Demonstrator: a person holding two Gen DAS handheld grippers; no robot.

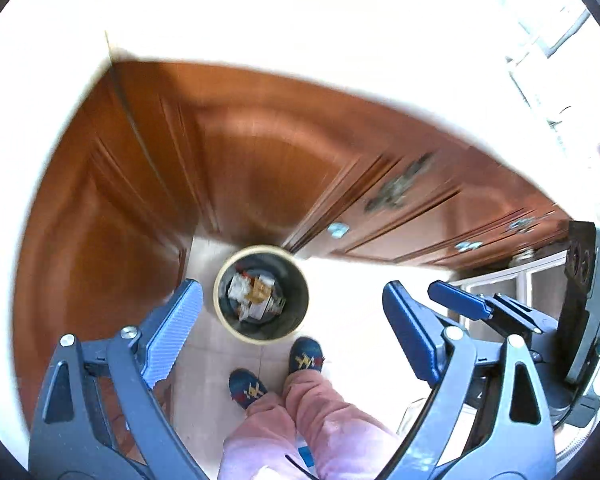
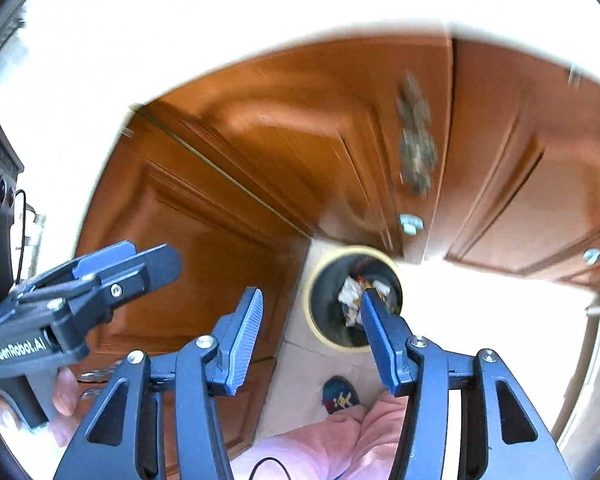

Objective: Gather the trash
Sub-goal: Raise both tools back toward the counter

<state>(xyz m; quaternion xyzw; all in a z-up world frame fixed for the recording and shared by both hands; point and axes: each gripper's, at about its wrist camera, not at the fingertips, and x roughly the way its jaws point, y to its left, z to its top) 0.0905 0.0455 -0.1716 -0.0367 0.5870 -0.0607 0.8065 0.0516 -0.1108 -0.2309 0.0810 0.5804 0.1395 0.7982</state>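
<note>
Both hand-held grippers are being held high over the floor, pointing down. The left hand-held gripper (image 1: 292,320) is spread wide with nothing in it; the right hand-held gripper (image 2: 310,316) is gaping too, empty. Crumpled trash (image 1: 254,294) is sitting inside the round bin (image 1: 260,336) by the wooden cabinets (image 1: 228,152).

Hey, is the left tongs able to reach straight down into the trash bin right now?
Probably yes: the left tongs are open and empty, the bin sits uncovered on the floor below, nothing between them.
</note>
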